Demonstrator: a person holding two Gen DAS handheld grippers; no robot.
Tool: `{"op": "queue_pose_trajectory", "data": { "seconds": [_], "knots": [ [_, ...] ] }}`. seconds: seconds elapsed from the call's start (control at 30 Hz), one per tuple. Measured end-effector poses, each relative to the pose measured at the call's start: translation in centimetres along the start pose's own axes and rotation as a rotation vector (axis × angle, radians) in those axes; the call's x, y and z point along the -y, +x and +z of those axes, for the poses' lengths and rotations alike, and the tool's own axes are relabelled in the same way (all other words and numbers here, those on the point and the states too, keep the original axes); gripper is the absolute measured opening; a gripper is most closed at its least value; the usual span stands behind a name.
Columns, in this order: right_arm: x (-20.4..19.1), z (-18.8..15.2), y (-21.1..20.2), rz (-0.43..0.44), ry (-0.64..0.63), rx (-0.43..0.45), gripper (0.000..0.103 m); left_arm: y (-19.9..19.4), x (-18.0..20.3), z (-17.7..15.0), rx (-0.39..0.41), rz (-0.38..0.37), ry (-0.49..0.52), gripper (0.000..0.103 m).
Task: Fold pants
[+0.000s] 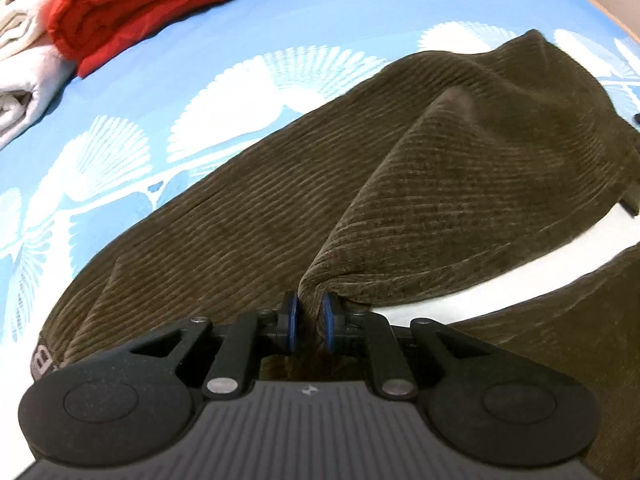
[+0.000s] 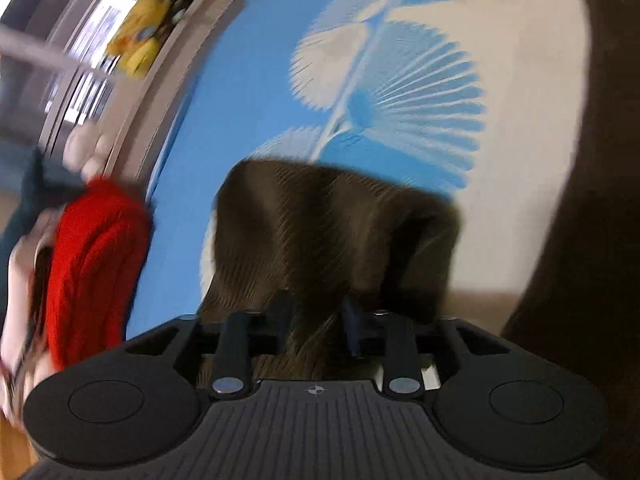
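The olive-brown corduroy pants (image 1: 360, 184) lie across the blue sheet with white fan prints (image 1: 200, 64). My left gripper (image 1: 310, 320) is shut on a pinched fold of the pants, and the cloth rises from the blue pads in a taut ridge toward the upper right. In the blurred right wrist view, my right gripper (image 2: 318, 326) is shut on another part of the pants (image 2: 332, 220), which drapes over the fingers. More dark pants cloth (image 2: 592, 200) fills the right edge.
A folded red garment (image 1: 160, 4) and folded white cloth (image 1: 24, 60) lie at the far left of the bed. The red garment (image 2: 92, 264) also shows left in the right wrist view, with a yellow soft toy (image 2: 140, 36) beyond the bed edge.
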State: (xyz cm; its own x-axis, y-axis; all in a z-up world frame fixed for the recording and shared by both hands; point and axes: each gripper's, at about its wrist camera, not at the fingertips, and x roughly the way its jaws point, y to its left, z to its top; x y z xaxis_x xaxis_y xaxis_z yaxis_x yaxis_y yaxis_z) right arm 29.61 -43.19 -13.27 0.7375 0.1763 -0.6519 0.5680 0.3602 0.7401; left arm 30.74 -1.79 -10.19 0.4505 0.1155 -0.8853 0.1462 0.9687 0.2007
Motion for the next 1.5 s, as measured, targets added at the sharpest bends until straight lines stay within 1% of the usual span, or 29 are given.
{"op": "queue_pose_trajectory", "data": {
  "seconds": [0.1, 0.2, 0.3, 0.37, 0.47, 0.63, 0.7, 0.73, 0.77, 0.83, 0.87, 0.9, 0.93, 0.97, 1.0, 1.03, 1.07, 1.1, 1.13, 1.17, 1.2, 1.23, 1.27, 1.3, 1.33, 1.4, 1.43, 1.47, 1.5],
  "knots": [
    [2.7, 1.9, 0.7, 0.029, 0.154, -0.028, 0.046, -0.1, 0.0, -0.2, -0.004, 0.009, 0.002, 0.015],
    [4.7, 2.9, 0.7, -0.019, 0.228, -0.025, 0.045, -0.4, 0.3, 0.0, -0.002, 0.008, 0.002, 0.015],
    [4.6, 3.3, 0.2, -0.058, 0.218, 0.009, 0.045, -0.4, 0.4, 0.1, -0.003, 0.008, 0.004, 0.015],
    [4.2, 3.5, 0.0, -0.060, 0.184, 0.025, 0.049, -0.3, 0.4, 0.0, -0.003, 0.011, 0.011, 0.015],
    [4.6, 4.2, 1.2, -0.010, 0.202, -0.005, 0.050, -0.2, 0.5, 0.0, -0.002, 0.014, 0.019, 0.015],
    [5.6, 6.1, 2.1, 0.038, 0.290, -0.010, 0.048, -0.2, 0.4, -0.1, 0.000, 0.009, 0.018, 0.015],
    [5.7, 6.5, 2.5, 0.032, 0.292, -0.014, 0.034, -0.1, 0.3, -0.1, 0.000, 0.007, 0.017, 0.015],
    [5.6, 6.6, 2.6, 0.033, 0.283, -0.015, 0.020, -0.1, 0.3, -0.1, -0.001, 0.007, 0.017, 0.015],
    [5.4, 6.8, 2.5, 0.049, 0.267, -0.013, 0.017, -0.1, 0.3, -0.1, 0.000, 0.006, 0.017, 0.015],
    [3.7, 7.5, 1.5, 0.090, 0.179, 0.029, 0.011, -0.2, 0.3, -0.1, 0.002, -0.007, 0.018, 0.015],
    [2.0, 7.7, 0.4, 0.132, 0.092, 0.076, 0.010, -0.3, 0.4, -0.1, 0.008, -0.024, 0.015, 0.015],
    [-0.2, 7.6, -1.3, 0.182, -0.034, 0.143, 0.010, -0.4, 0.4, -0.1, 0.013, -0.050, 0.007, 0.015],
    [-3.0, 6.8, -3.7, 0.206, -0.230, 0.242, 0.010, -0.5, 0.4, 0.0, 0.014, -0.073, -0.004, 0.015],
    [-5.5, 5.3, -6.0, 0.194, -0.447, 0.369, 0.010, -0.7, 0.3, 0.0, 0.015, -0.098, -0.014, 0.016],
    [-6.8, 3.8, -7.7, 0.182, -0.590, 0.476, 0.010, -0.8, 0.4, 0.1, 0.018, -0.112, -0.012, 0.016],
    [-7.1, 2.9, -8.4, 0.164, -0.636, 0.523, 0.010, -0.9, 0.5, 0.1, 0.018, -0.114, -0.002, 0.016],
    [-6.8, 2.6, -8.4, 0.116, -0.638, 0.537, 0.010, -0.9, 0.5, 0.1, 0.016, -0.117, 0.008, 0.016],
    [-6.4, 2.5, -8.0, 0.026, -0.624, 0.528, 0.010, -0.9, 0.5, 0.0, 0.012, -0.126, 0.014, 0.016],
    [-5.4, 2.8, -6.8, -0.119, -0.584, 0.480, 0.011, -0.9, 0.6, -0.1, 0.006, -0.136, 0.022, 0.016],
    [-4.0, 3.5, -5.7, -0.220, -0.519, 0.417, 0.011, -0.9, 0.9, -0.1, 0.002, -0.143, 0.034, 0.016],
    [-2.2, 4.3, -4.7, -0.292, -0.419, 0.343, 0.011, -1.0, 1.0, -0.2, 0.000, -0.146, 0.049, 0.016],
    [0.2, 5.2, -3.8, -0.334, -0.281, 0.261, 0.012, -1.1, 1.1, -0.2, -0.002, -0.146, 0.060, 0.016],
    [1.9, 5.8, -3.3, -0.342, -0.179, 0.204, 0.014, -1.1, 1.2, -0.3, -0.002, -0.146, 0.070, 0.016],
    [3.4, 6.3, -3.0, -0.318, -0.084, 0.166, 0.017, -1.2, 1.1, -0.4, 0.000, -0.143, 0.075, 0.016],
    [4.5, 6.8, -2.9, -0.271, -0.011, 0.155, 0.018, -1.2, 1.0, -0.5, 0.000, -0.143, 0.076, 0.016],
    [5.5, 8.0, -3.1, -0.174, 0.076, 0.179, 0.026, -1.2, 0.7, -0.6, -0.003, -0.147, 0.067, 0.018],
    [5.8, 8.6, -3.3, -0.148, 0.091, 0.203, 0.036, -1.2, 0.7, -0.6, -0.003, -0.145, 0.067, 0.018],
    [6.1, 9.1, -3.5, -0.127, 0.104, 0.221, 0.042, -1.2, 0.7, -0.6, -0.003, -0.144, 0.069, 0.019],
    [6.5, 9.7, -3.6, -0.106, 0.115, 0.235, 0.043, -1.2, 0.7, -0.6, -0.002, -0.144, 0.071, 0.019]
  ]
}}
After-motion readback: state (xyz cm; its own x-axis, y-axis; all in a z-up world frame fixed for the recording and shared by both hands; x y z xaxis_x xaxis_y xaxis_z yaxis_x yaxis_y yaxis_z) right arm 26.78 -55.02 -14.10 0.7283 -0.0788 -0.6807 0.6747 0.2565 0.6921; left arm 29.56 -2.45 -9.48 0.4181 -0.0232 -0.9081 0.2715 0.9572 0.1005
